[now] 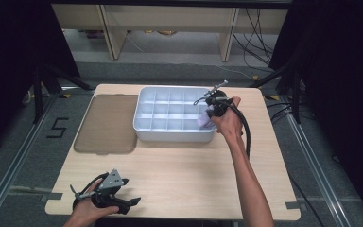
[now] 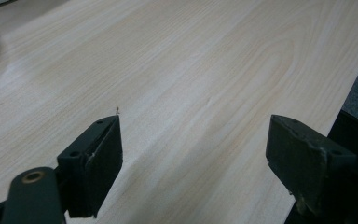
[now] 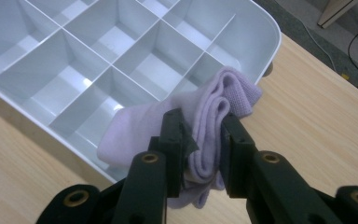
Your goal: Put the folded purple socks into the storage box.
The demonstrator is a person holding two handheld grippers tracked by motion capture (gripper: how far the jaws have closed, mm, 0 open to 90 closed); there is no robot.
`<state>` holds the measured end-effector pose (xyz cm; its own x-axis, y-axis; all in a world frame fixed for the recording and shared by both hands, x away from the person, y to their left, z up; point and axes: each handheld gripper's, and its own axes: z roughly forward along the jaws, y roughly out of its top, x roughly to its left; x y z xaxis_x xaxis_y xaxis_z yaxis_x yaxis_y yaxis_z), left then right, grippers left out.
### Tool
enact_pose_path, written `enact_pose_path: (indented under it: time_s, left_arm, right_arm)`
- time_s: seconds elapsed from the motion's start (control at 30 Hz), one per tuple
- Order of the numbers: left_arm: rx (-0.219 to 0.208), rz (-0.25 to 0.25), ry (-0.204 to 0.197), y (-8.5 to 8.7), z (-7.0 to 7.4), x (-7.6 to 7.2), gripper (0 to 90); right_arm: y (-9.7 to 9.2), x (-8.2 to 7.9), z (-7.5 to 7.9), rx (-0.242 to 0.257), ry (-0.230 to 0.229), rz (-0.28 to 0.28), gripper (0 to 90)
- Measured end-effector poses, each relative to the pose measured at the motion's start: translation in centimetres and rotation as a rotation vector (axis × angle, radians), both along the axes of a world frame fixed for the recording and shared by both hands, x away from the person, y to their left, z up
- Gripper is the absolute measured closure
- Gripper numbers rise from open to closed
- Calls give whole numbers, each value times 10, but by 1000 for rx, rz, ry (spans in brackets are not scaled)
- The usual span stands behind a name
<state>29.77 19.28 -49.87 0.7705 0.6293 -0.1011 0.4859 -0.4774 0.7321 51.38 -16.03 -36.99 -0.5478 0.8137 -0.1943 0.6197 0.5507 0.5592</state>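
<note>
A folded lilac cloth (image 3: 200,116) hangs over the near right corner of a white compartment tray (image 3: 116,51), pinched between the jaws of my right gripper (image 3: 201,140). From above, that gripper (image 1: 210,115) sits at the tray's (image 1: 170,135) right front corner, with the cloth (image 1: 202,120) showing pale purple under it. My left gripper (image 1: 131,202) rests low at the table's front left, jaws spread wide with bare wood between them. In its own view the left gripper (image 2: 193,144) holds nothing.
A flat brownish lid (image 1: 106,124) lies left of the tray. The wooden table (image 1: 179,175) ends close to the left gripper's front. A black cable (image 1: 246,127) trails from the right gripper along the forearm. Dark stands and cables surround the table.
</note>
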Motion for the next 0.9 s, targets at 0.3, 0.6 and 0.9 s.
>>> enact_pose_path:
  time_s: [0.3,0.6,0.9]
  left_arm:
    - [22,-20,-12,0,1,0,182]
    - [14,-13,3,0,0,0,182]
    - [18,-27,0,-1,0,0,182]
  right_arm:
    - [3,11,-14,-61,8,0,742]
    - [5,16,-27,-121,11,-7,741]
    - [12,14,-39,-139,15,16,735]
